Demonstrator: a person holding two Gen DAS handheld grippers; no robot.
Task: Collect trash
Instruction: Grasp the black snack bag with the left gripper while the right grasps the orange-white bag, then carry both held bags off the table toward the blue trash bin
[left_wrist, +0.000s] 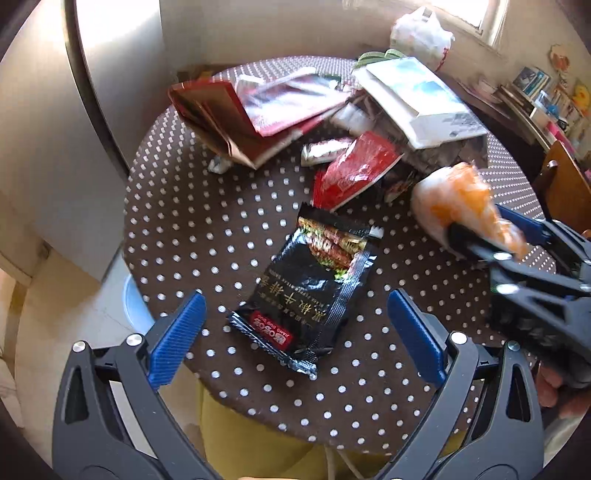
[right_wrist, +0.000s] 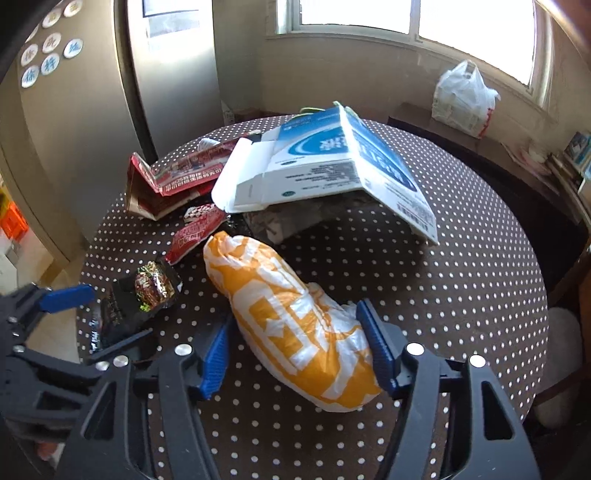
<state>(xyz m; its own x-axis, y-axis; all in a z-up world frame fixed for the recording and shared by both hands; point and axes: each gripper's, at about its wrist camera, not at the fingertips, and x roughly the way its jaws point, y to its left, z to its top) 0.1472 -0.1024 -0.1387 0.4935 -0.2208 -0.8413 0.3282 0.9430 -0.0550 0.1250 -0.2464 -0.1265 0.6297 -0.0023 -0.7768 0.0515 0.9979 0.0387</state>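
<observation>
Left gripper (left_wrist: 295, 332): pitched steeply downward, jaws spread wide, blue pads (left_wrist: 177, 334) at 8 and 4 o'clock of its own view, nothing pressed between them. Right gripper (right_wrist: 295, 349): also pitched downward, jaws partly apart, one pad at each side of an orange-and-white bag (right_wrist: 295, 325); whether the pads press on it cannot be told. A hand (left_wrist: 557, 387) grips the right gripper's handle at 4 o'clock in the left view

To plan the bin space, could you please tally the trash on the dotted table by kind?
Cardboard boxes: 2 (blue-and-white carton, red box)
Plastic bags: 1 (orange-and-white bag)
Wrappers: 4 (black packet, red sachet, small sachet, red foil pouch)
Total: 7 clearly visible
</observation>
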